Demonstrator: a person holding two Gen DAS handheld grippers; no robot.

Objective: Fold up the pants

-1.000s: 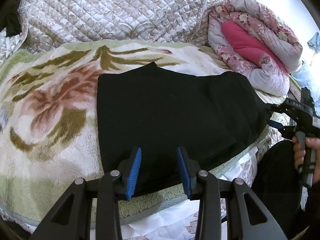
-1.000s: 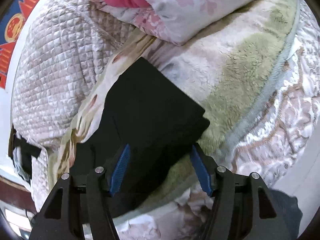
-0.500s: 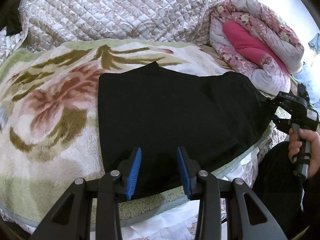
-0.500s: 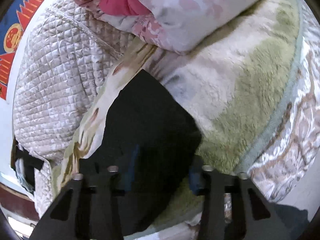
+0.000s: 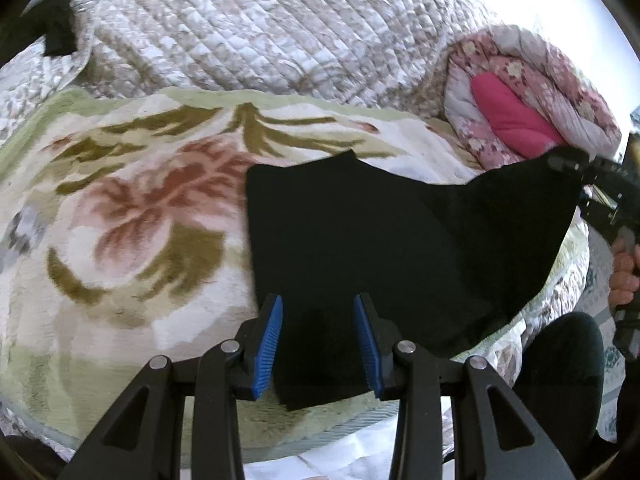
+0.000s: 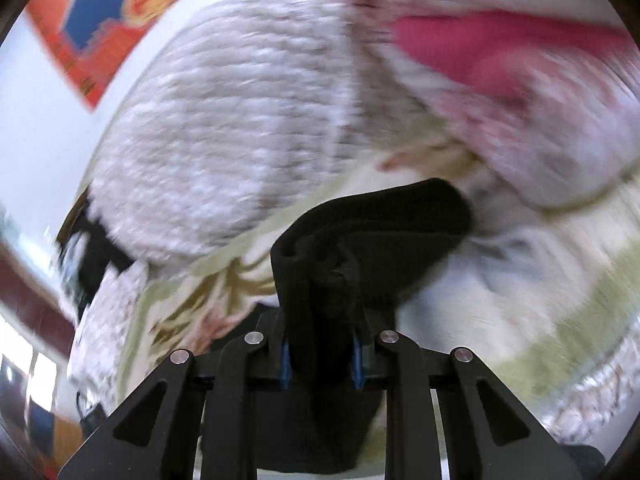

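Black pants (image 5: 380, 240) lie folded on a floral fleece blanket (image 5: 140, 220). My left gripper (image 5: 318, 344) hovers over their near edge, with its blue pads apart and black cloth showing between and below them. At the far right my right gripper (image 5: 568, 168) has the pants' right end raised off the blanket. In the blurred right wrist view a bunch of the pants (image 6: 380, 232) stands between the right gripper's (image 6: 322, 356) blue pads. Its jaws are closing and pinch the cloth.
A quilted beige cover (image 5: 260, 32) rises behind the blanket. A rolled pink floral duvet (image 5: 520, 108) sits at the back right. A person's hand (image 5: 624, 276) and dark knee (image 5: 560, 352) are at the right edge. A red and blue poster (image 6: 108, 12) hangs on the wall.
The right gripper closed on the pants' right end and swung up with it, lifting that end off the blanket. The left gripper shifted slightly and its pads stayed apart.
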